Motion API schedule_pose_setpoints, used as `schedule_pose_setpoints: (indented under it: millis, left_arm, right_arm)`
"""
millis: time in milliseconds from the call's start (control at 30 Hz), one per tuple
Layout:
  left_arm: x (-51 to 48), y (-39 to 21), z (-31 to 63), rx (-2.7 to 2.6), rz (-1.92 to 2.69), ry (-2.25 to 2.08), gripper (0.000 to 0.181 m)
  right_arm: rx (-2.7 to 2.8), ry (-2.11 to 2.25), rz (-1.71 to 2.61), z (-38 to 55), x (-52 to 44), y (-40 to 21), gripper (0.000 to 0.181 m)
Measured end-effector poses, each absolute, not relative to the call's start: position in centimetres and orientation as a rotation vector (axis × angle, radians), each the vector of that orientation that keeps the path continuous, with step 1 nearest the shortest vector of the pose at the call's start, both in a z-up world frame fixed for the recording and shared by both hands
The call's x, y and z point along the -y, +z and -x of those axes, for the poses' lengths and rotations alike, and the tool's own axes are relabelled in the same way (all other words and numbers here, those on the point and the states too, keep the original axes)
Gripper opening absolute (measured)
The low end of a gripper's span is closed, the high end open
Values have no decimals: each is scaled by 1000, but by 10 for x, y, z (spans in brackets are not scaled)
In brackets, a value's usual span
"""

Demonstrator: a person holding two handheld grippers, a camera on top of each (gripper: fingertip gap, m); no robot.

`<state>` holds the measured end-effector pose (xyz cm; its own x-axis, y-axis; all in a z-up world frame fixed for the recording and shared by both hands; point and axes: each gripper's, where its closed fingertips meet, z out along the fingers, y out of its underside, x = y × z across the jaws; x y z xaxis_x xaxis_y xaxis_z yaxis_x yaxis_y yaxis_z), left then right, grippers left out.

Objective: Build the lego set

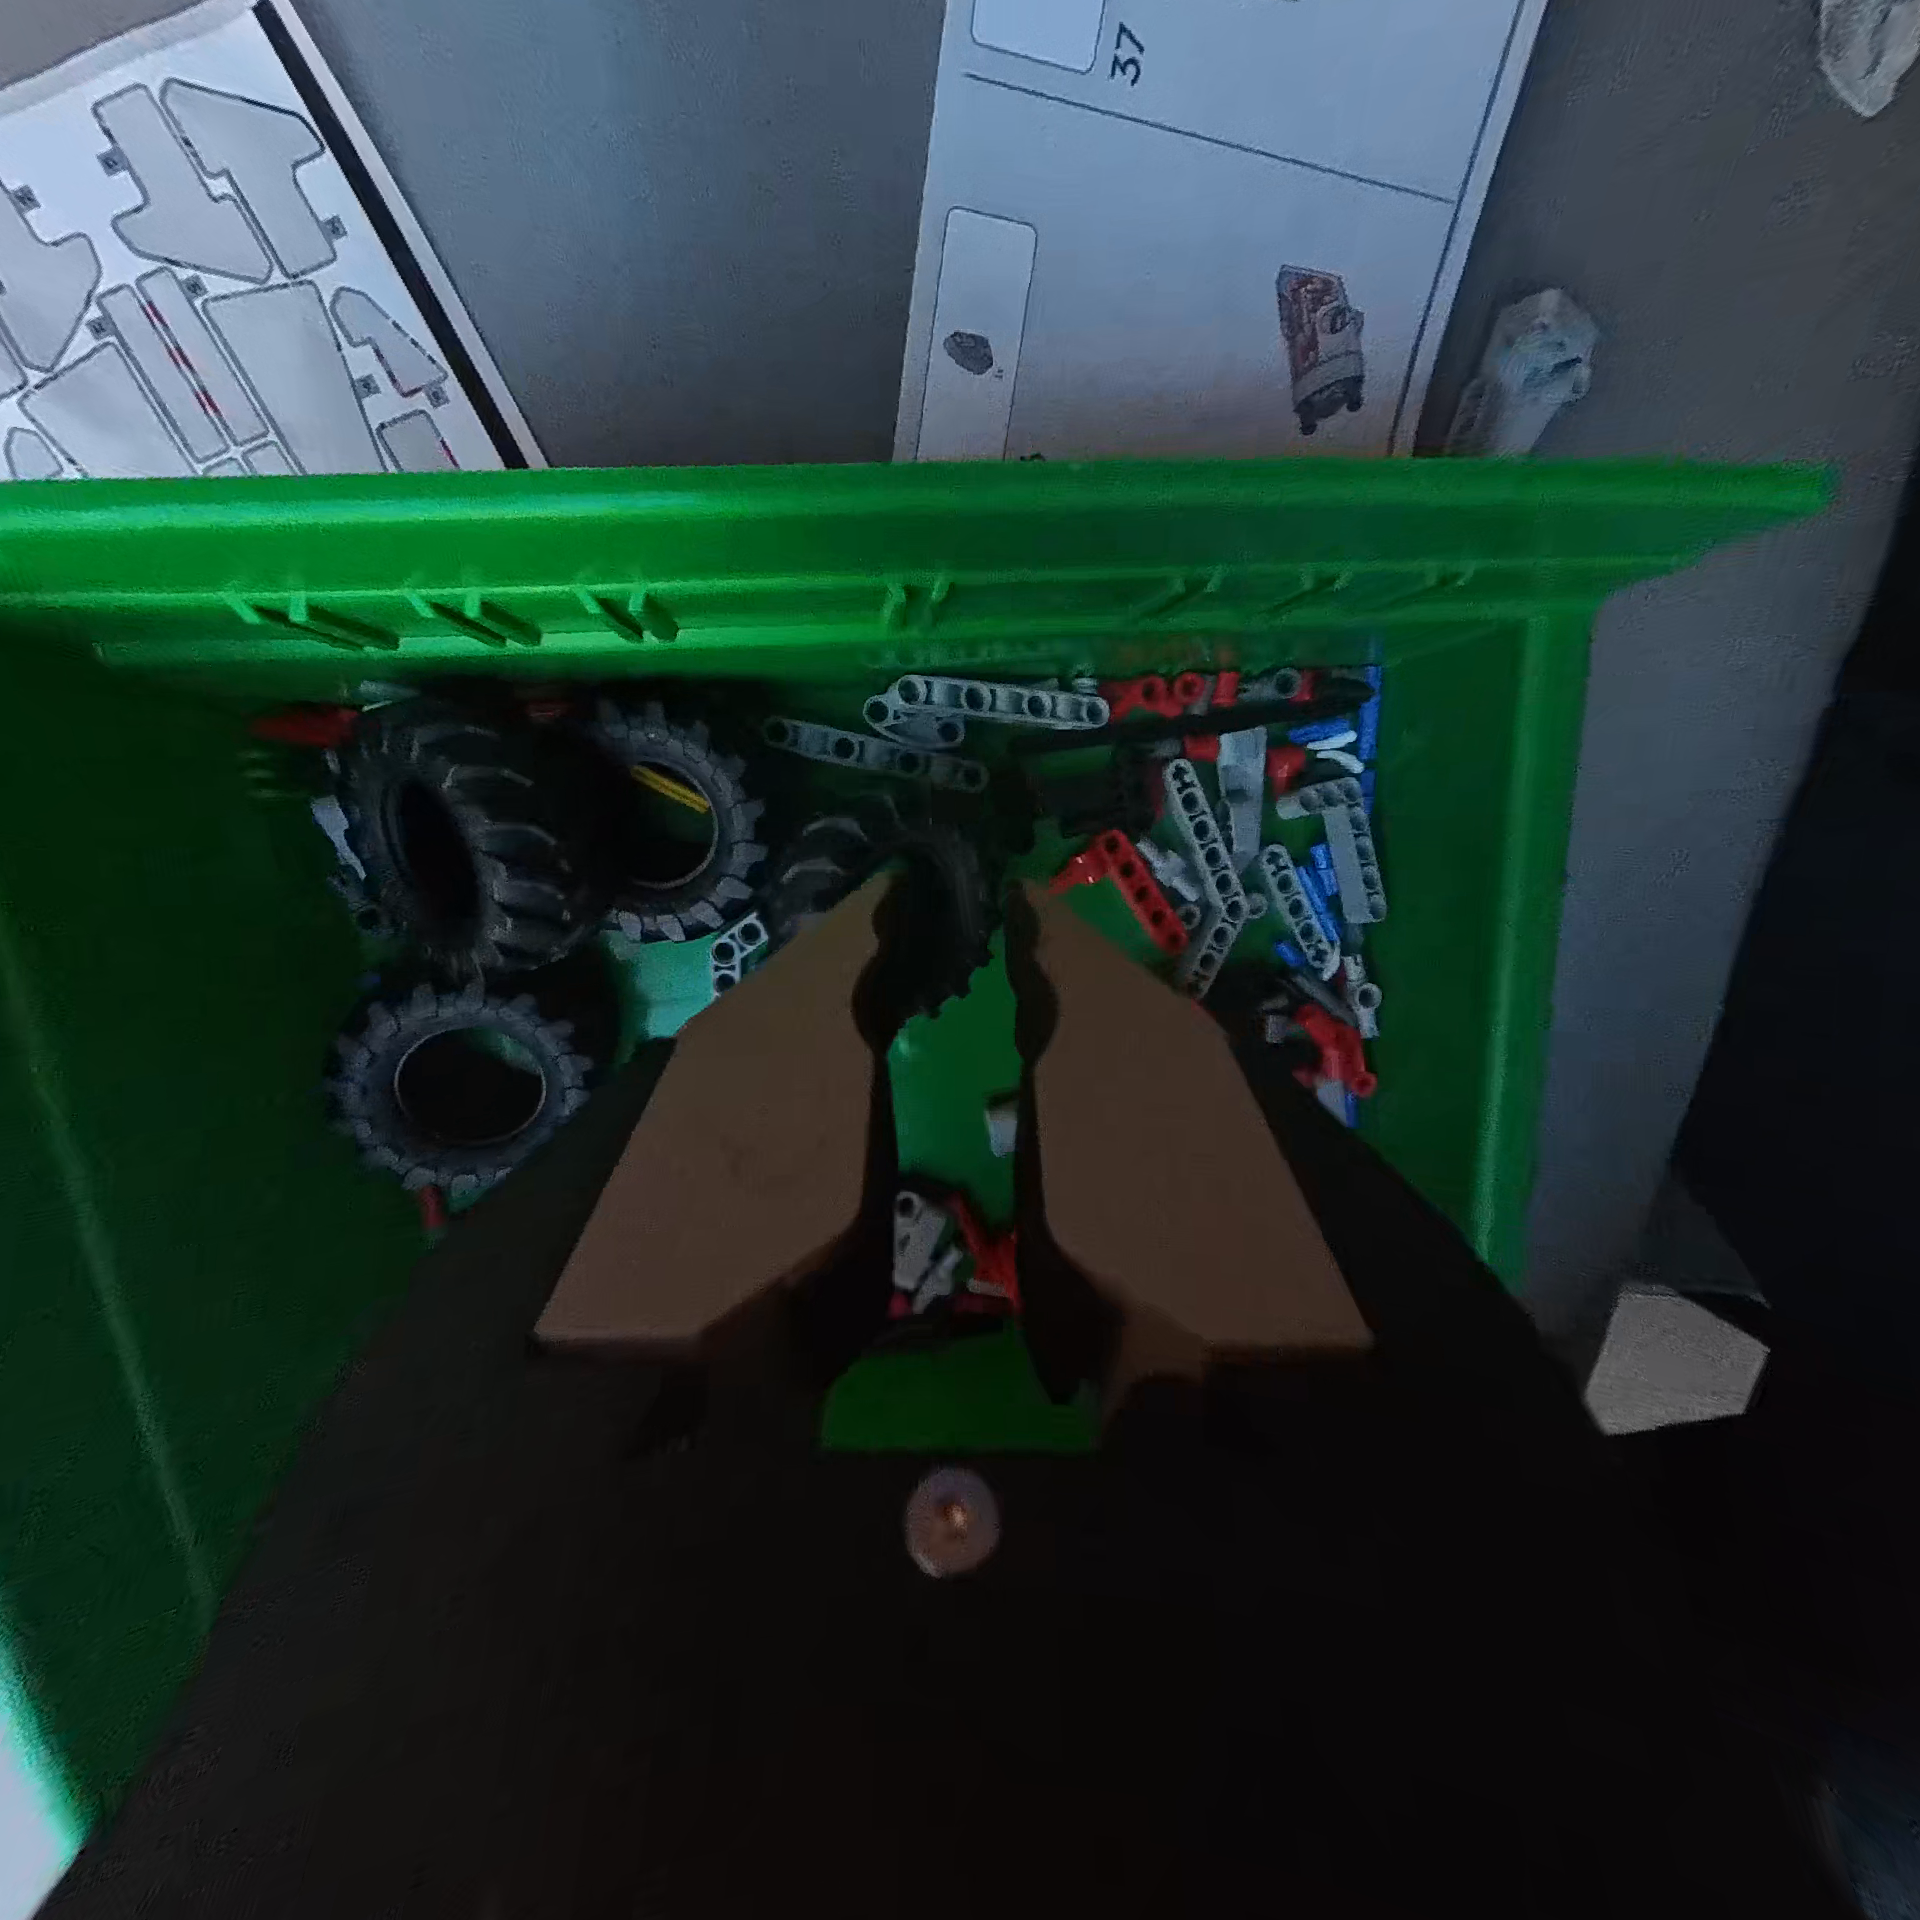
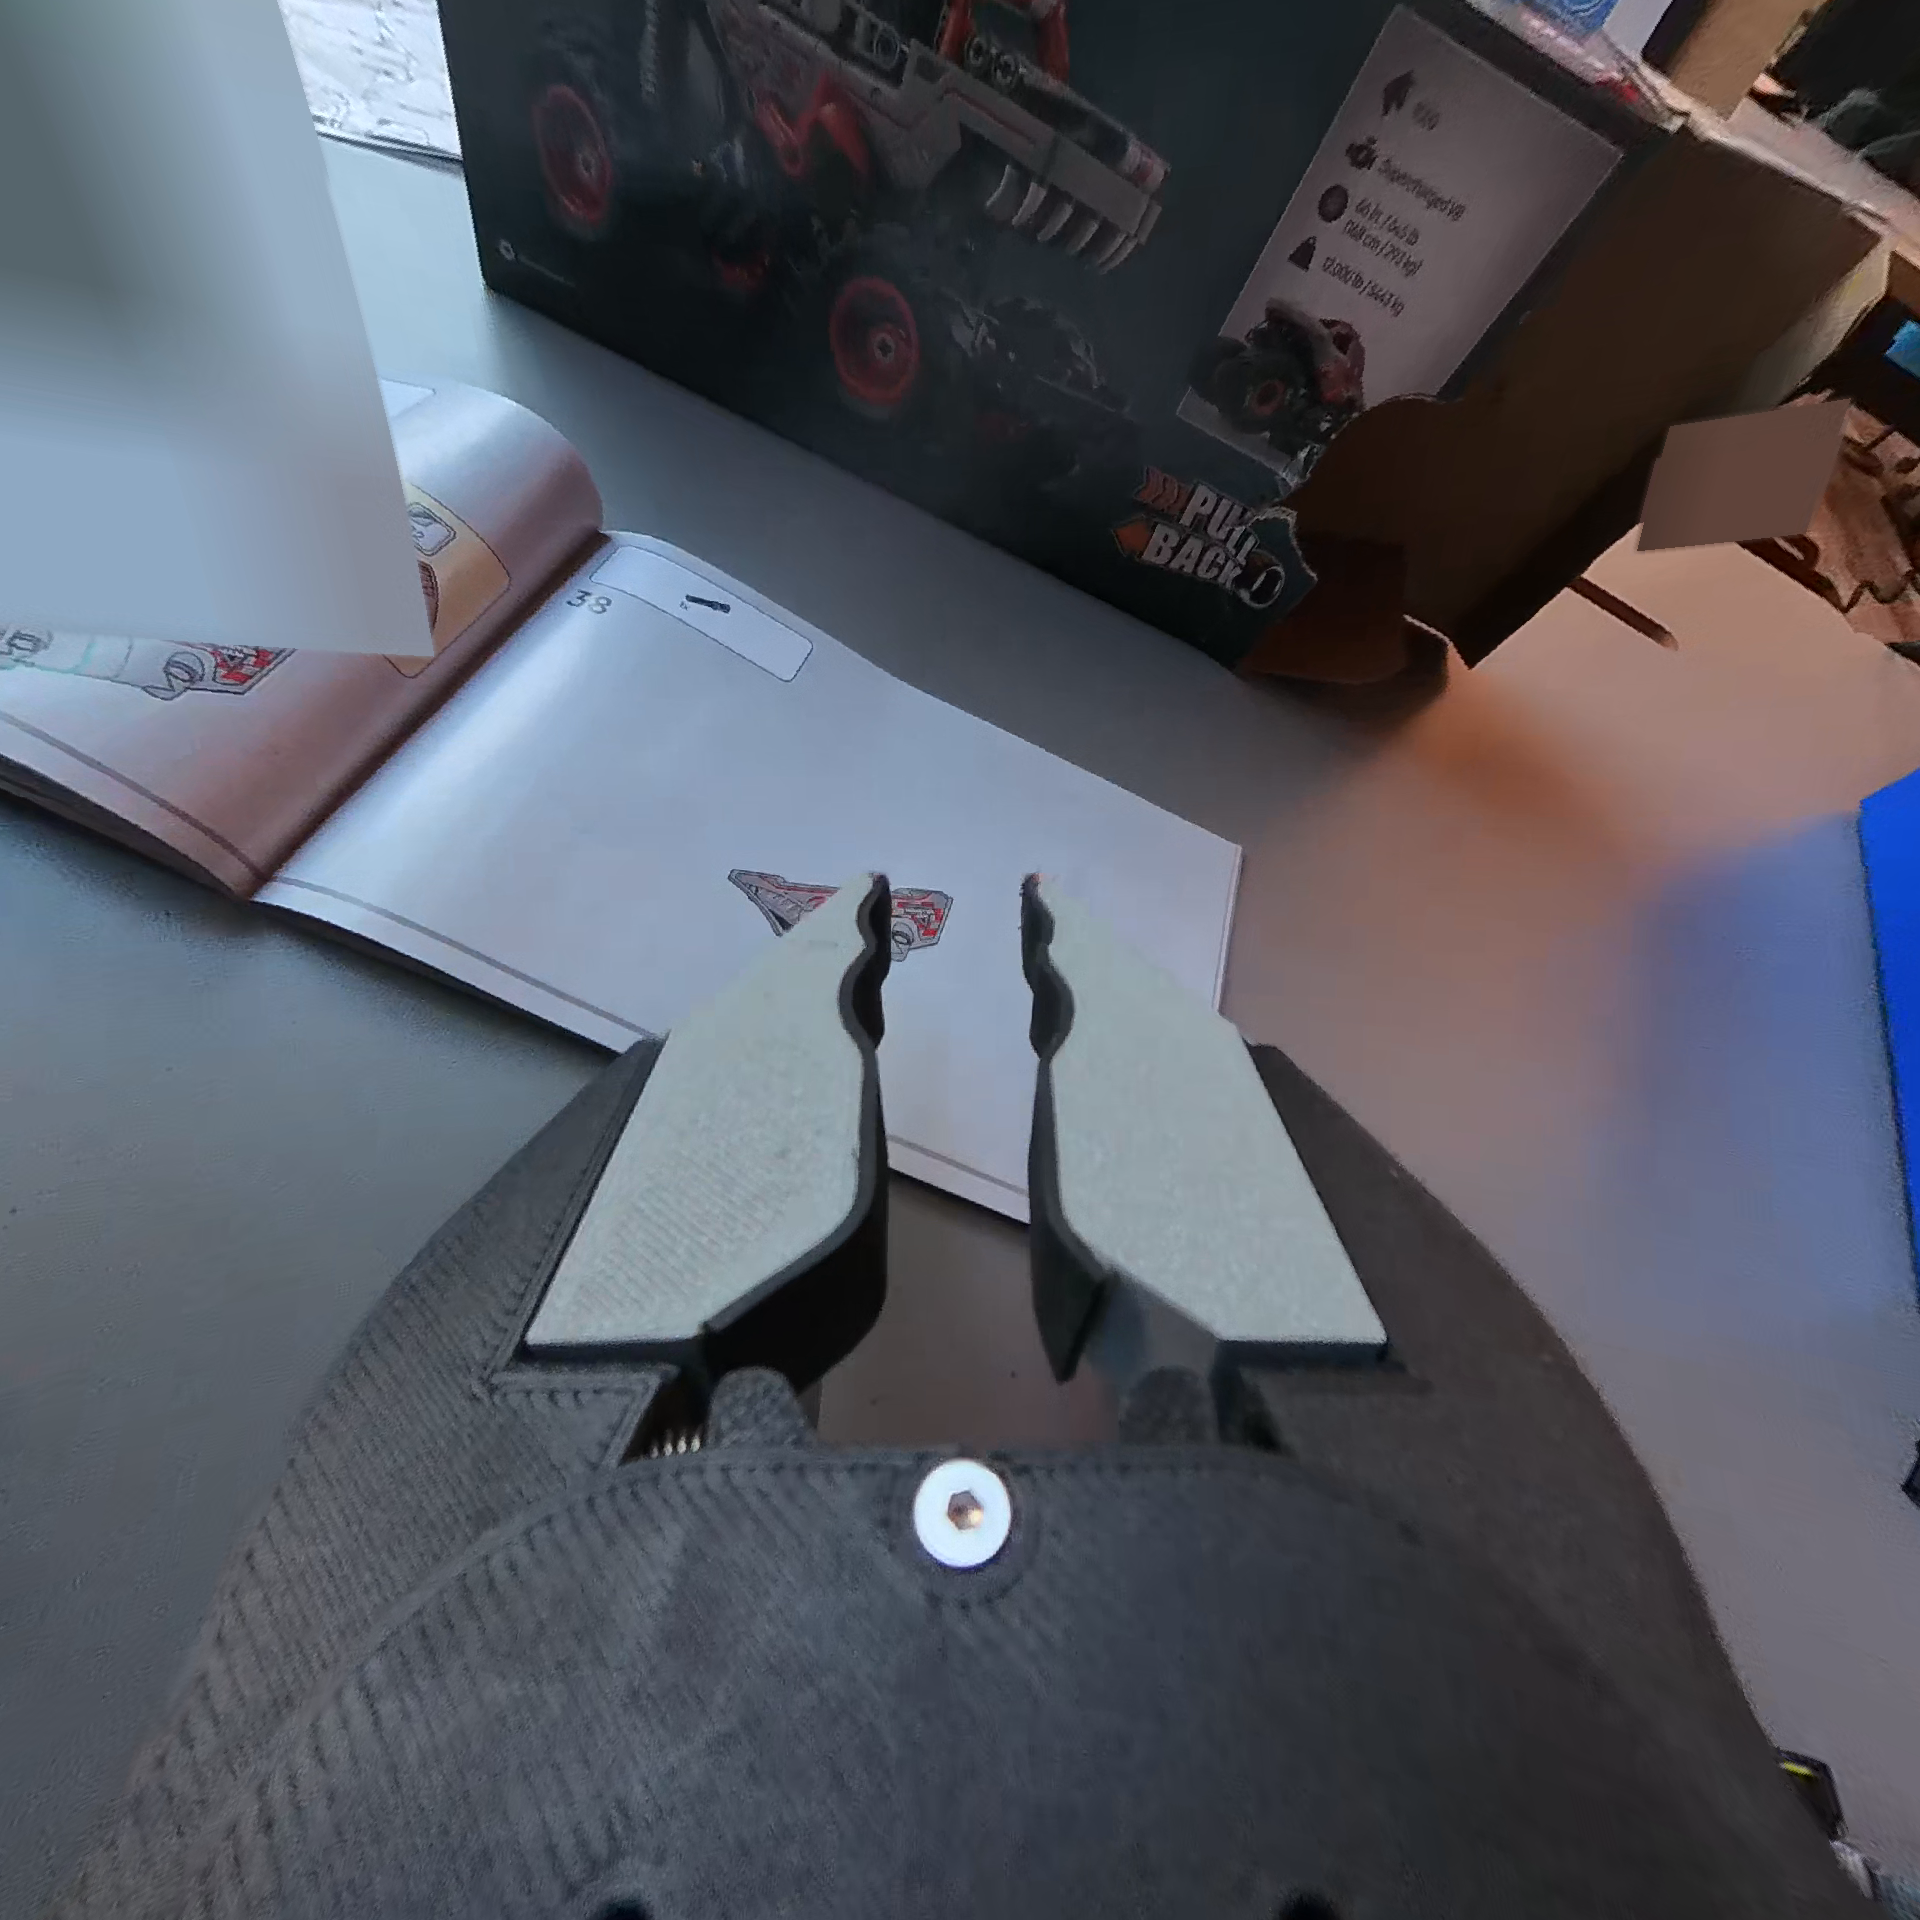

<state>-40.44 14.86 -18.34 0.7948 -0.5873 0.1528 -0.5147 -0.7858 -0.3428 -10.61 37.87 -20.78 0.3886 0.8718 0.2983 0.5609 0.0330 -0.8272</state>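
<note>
My left gripper (image 1: 948, 891) reaches down into a green bin (image 1: 935, 540) of loose lego parts. Its tan fingers are closed on a black treaded tyre (image 1: 940, 920), which stands on edge between the tips. Three more black tyres (image 1: 468, 1086) lie at the bin's left. Grey, red and blue beams (image 1: 1205, 862) are piled at its right. My right gripper (image 2: 956, 888) is open and empty. It hovers over the open instruction booklet (image 2: 644, 790) on the grey table.
The lego set box (image 2: 831, 208) stands behind the booklet, with a torn cardboard flap (image 2: 1455, 499) at its right. A blue object (image 2: 1891, 987) sits at the right edge. A sticker sheet (image 1: 208, 291) and a booklet page (image 1: 1195, 229) lie beyond the bin.
</note>
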Motion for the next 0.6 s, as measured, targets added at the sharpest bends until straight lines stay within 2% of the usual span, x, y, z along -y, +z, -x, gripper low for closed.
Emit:
schedule_pose_setpoints:
  millis: [367,467,600]
  left_arm:
    - [-128,-184,384,-940,2718,-531,20]
    - [-125,-199,390,-1007,2787,-381,20]
    - [-128,-196,385,-994,2761,-421,20]
  right_arm:
    - [1281,396,1626,106,-377,-204,21]
    - [1283,401,1624,107,-377,-204,21]
    - [1271,437,1628,107,-377,-202,20]
